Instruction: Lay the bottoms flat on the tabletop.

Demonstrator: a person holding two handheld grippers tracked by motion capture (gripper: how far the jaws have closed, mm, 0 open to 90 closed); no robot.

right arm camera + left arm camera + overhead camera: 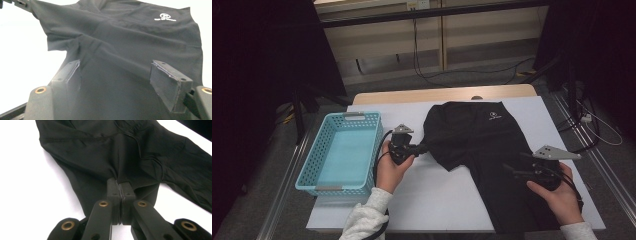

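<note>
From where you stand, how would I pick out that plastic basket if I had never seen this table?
Find the white table with the black garment spread across its middle and right. Look to the far left edge, just left of the person's left hand. There sits the basket: light blue, rectangular, with lattice walls, the one coloured thing beside all that black and white.

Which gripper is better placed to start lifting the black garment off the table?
Left. The left gripper is shut on a fold of the black garment; the right gripper hovers open above it, pads apart.
</note>
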